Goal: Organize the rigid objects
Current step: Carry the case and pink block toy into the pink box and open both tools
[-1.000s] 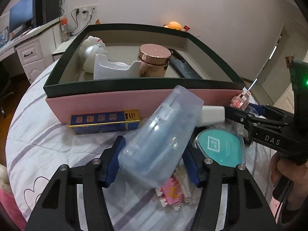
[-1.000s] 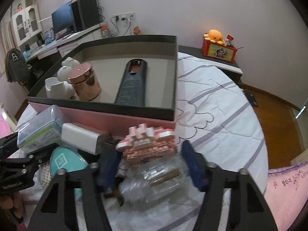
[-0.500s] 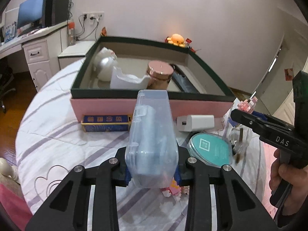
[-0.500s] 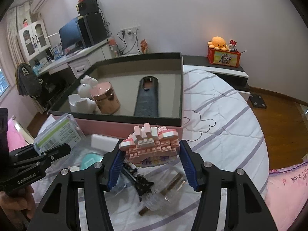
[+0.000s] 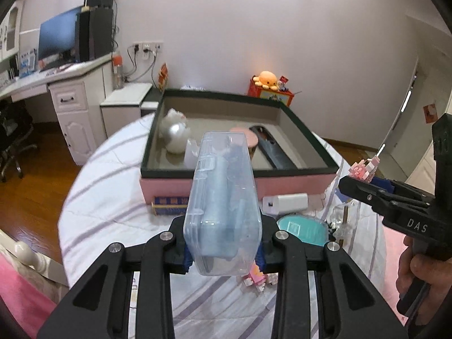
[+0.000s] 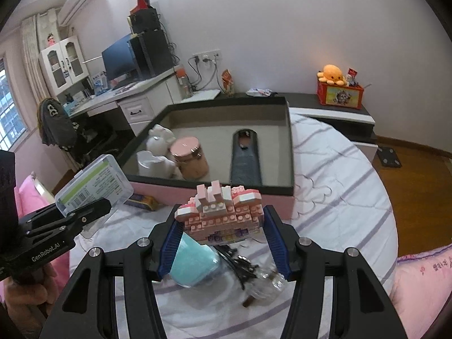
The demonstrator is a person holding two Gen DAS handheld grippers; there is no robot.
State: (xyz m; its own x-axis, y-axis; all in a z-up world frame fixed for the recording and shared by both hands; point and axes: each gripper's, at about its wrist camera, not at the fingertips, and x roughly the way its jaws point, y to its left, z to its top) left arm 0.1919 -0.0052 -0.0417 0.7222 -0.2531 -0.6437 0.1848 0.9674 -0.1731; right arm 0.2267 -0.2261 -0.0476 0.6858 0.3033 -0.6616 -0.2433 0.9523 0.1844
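Observation:
My left gripper (image 5: 223, 257) is shut on a clear plastic case (image 5: 223, 197), held in the air in front of the pink box with a dark green rim (image 5: 240, 171). The case also shows in the right wrist view (image 6: 96, 185). My right gripper (image 6: 221, 241) is shut on a pink brick model (image 6: 223, 213), held above the bed in front of the box (image 6: 291, 152). It also shows in the left wrist view (image 5: 364, 171). The box holds a white figurine (image 6: 158, 141), a rose-lidded jar (image 6: 190, 158) and a dark remote (image 6: 245, 158).
On the bed before the box lie a blue-gold packet (image 5: 169, 207), a white charger (image 5: 285, 202), a teal round tin (image 5: 301, 228), a clear glass item (image 6: 265, 282) and small pink bricks (image 5: 255, 278). A desk (image 5: 56, 84) stands far left, a nightstand (image 6: 339, 113) behind.
Both grippers have risen and pulled back from the box, carrying the clear case and the pink brick model higher above the bed. The case has turned upright between the left fingers.

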